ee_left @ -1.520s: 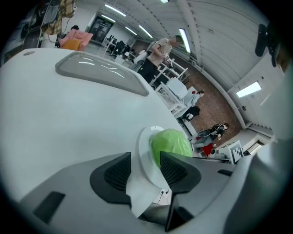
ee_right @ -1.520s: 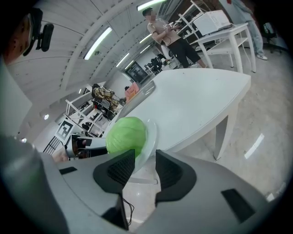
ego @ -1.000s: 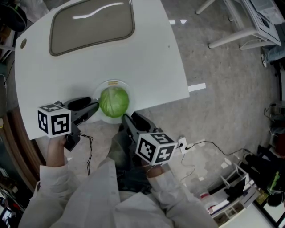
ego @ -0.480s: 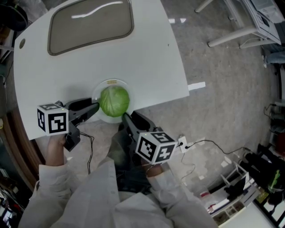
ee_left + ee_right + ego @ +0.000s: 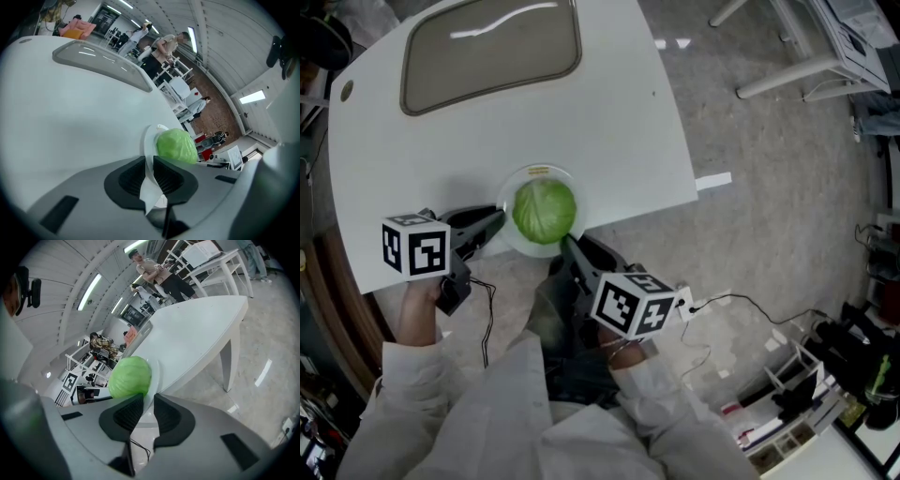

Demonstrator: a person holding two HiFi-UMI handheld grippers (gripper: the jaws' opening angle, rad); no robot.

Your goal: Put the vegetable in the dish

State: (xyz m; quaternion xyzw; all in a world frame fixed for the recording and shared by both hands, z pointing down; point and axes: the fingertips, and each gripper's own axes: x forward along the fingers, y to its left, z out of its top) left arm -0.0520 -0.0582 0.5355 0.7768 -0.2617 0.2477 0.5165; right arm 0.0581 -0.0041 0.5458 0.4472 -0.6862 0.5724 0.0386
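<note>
A round green cabbage (image 5: pixel 545 211) is seated in a shallow white dish (image 5: pixel 534 174). Its rim is pinched by the left gripper (image 5: pixel 494 225) jaws at 9 o'clock and the right gripper (image 5: pixel 569 246) jaws at 5, both just closed down.

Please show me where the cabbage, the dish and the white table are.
cabbage (image 5: pixel 544 211), head view, middle of its green top
dish (image 5: pixel 525 176), head view, bare far rim
white table (image 5: pixel 609 131), head view, bare top

A: What are you gripping with your right gripper (image 5: pixel 149 399)?

B: Your jaws have just been closing, and they are pinching the rim of the round white dish (image 5: pixel 156 374). A round green cabbage (image 5: pixel 130 377) is sitting in it, at the white table's (image 5: pixel 197 333) edge.
</note>
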